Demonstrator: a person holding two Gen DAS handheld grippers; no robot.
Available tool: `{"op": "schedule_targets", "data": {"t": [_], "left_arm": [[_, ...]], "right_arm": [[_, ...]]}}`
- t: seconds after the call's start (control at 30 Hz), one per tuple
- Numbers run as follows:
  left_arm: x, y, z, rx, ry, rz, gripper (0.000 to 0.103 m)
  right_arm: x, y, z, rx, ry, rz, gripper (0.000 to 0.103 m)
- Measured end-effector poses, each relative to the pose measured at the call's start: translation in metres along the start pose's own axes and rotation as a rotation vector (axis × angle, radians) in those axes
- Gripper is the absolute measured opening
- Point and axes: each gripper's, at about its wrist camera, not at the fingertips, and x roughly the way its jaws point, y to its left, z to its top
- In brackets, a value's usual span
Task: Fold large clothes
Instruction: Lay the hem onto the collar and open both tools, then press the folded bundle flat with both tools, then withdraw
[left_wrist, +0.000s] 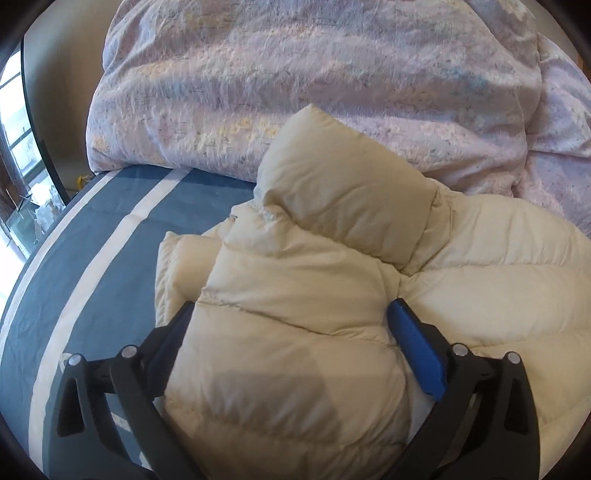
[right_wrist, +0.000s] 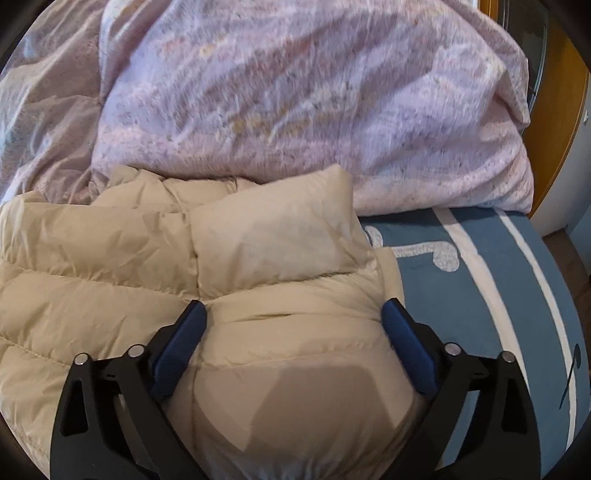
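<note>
A cream puffer jacket (left_wrist: 480, 258) lies on the bed, its padded collar (left_wrist: 343, 199) standing up toward the duvet. My left gripper (left_wrist: 293, 304) is open at its widest around a folded, puffy part of the jacket; the fabric bulges between the fingers and hides most of the left one. In the right wrist view the same jacket (right_wrist: 92, 258) spreads to the left. My right gripper (right_wrist: 293, 304) is also open wide, and its blue pads (right_wrist: 402, 343) flank a thick fold without squeezing it.
A crumpled pink patterned duvet (left_wrist: 295, 92) (right_wrist: 295, 110) is heaped just beyond the jacket. The blue sheet with white stripes (left_wrist: 110, 236) (right_wrist: 461, 295) shows bare on either side. A window (left_wrist: 18, 155) is far left, a wooden door (right_wrist: 561, 129) far right.
</note>
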Motion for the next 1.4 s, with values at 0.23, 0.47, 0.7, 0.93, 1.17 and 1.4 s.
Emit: {"op": "schedule_targets", "data": {"t": [0.23,0.47,0.7,0.93,1.17,1.4], "left_arm": [[0.008,0.001,0.000,0.007,0.013,-0.004,0.101],[0.011,0.001,0.000,0.016,0.027,0.001,0.101],[0.012,0.003,0.001,0.015,0.030,0.001,0.101],[0.013,0.004,0.001,0.010,0.031,-0.004,0.101],[0.012,0.004,0.001,0.005,0.031,-0.009,0.101],[0.013,0.006,0.002,-0.002,0.032,-0.014,0.101]], "right_arm": [[0.008,-0.001,0.000,-0.005,0.024,-0.016,0.100],[0.011,0.006,0.001,-0.027,0.019,-0.040,0.100],[0.009,0.008,0.001,-0.036,0.023,-0.044,0.100],[0.013,0.006,0.003,-0.033,0.029,-0.035,0.100],[0.013,0.004,0.003,-0.026,0.034,-0.028,0.100],[0.014,0.001,0.003,-0.010,0.042,-0.010,0.100]]}}
